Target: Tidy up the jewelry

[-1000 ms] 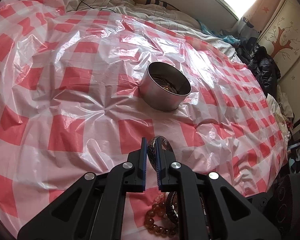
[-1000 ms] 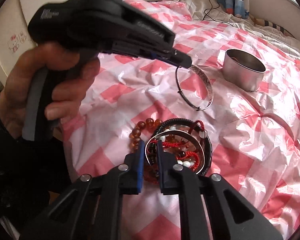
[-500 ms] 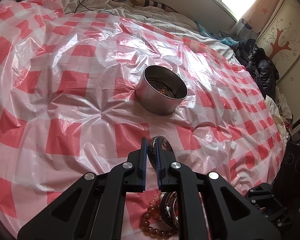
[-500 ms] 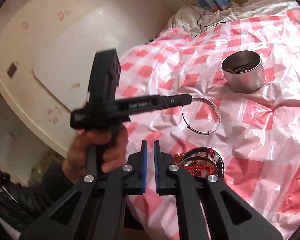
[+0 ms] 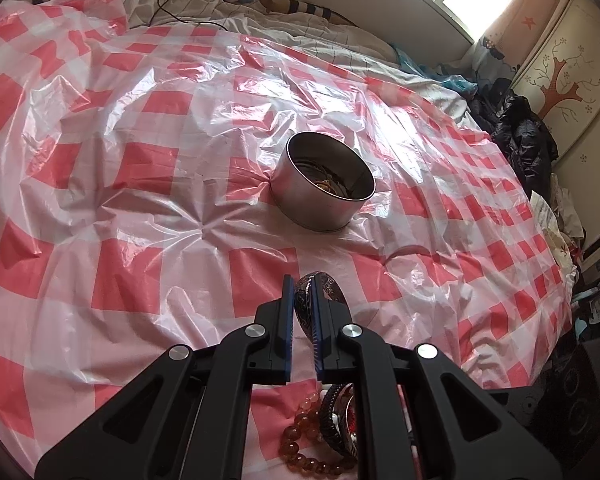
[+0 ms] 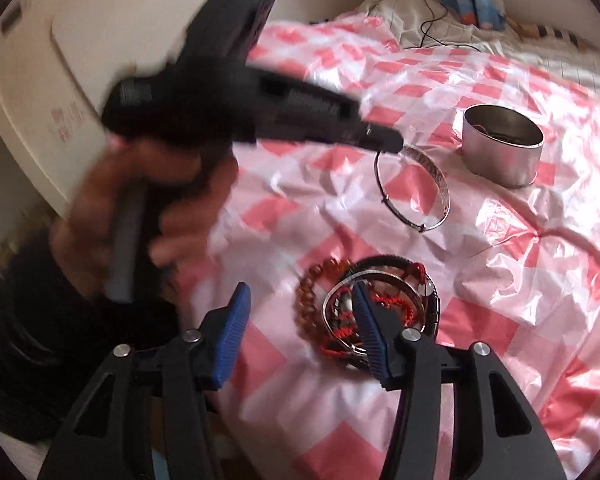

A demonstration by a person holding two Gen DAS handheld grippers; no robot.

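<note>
Left hand-held gripper (image 5: 300,312) is clamped tight on a silver bangle (image 6: 414,192), pinching its rim so the ring hangs clear above the checked sheet (image 5: 140,200) that covers the bed. The hand (image 6: 140,216) wrapped around the handle shows blurred in the right view. Right hand-held gripper (image 6: 300,320) is opening up, blue pads (image 6: 232,336) spreading apart, nothing squeezed between them; it hovers over the pile of bracelets (image 6: 364,308) near the bed's near edge. In that pile: amber beads (image 6: 310,296), a dark band, a silver ring and red cord, all tangled and touching. Out beyond, toward the middle of the bed, sits the round metal tin (image 5: 322,186), open-topped, with a few pieces already lying inside, well apart from the pile.
</note>
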